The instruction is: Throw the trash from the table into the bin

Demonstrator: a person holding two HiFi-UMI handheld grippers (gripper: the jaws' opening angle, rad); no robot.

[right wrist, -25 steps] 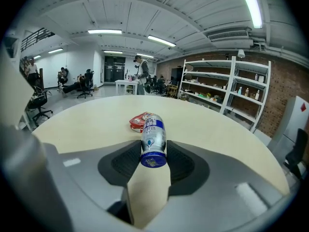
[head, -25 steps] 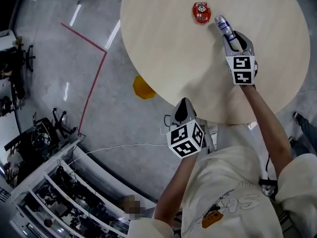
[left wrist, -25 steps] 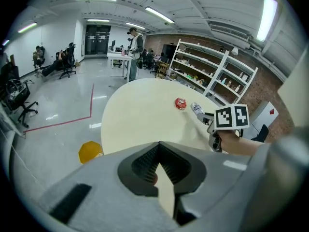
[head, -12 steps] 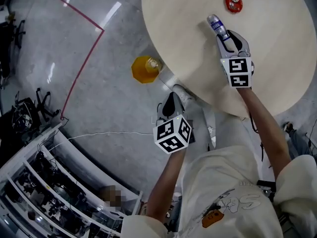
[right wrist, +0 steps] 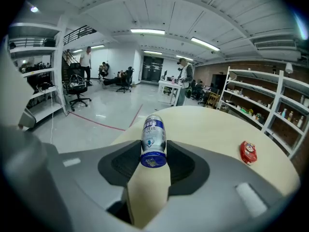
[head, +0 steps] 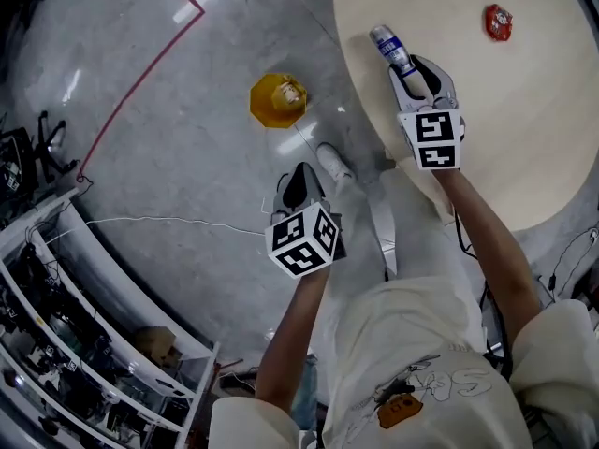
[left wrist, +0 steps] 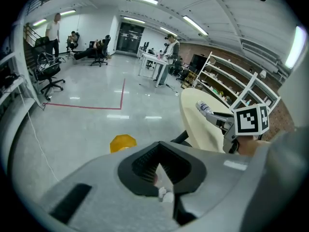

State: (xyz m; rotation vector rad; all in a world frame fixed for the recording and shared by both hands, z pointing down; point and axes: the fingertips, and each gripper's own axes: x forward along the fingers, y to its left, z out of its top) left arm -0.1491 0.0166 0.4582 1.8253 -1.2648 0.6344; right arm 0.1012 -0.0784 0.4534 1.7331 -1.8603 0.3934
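Now, quick rundown. Right gripper [head: 418,71] clamped on a small bottle [right wrist: 153,140] w/ blue-and-white label; jaws at mid width, pressed on both sides of its base end, rest of bottle jutting out past the tips. Held over the round beige table [head: 524,129], close to its edge on the floor side; touching the top or not, can't tell. Red packet [head: 498,21] lying flat on the table, well apart from the bottle, further in from that edge. Left gripper [head: 300,174] fully closed, hanging over the grey floor beside the table, off its edge; small pale bit at the jaw seam in left gripper view, too unclear to name. Yellow bin [head: 278,99] standing on the floor, near the table edge but apart from it, ahead of the left gripper; some pale item visible inside, no ID poss. Bottle not over the bin: table edge and a strip of floor between them. Shoe [head: 332,165] on the floor betw. left gripper and table. Red tape line [head: 140,90] on the floor beyond the bin; white cable [head: 159,221] running near metal shelving [head: 84,344] at lower left of head view.
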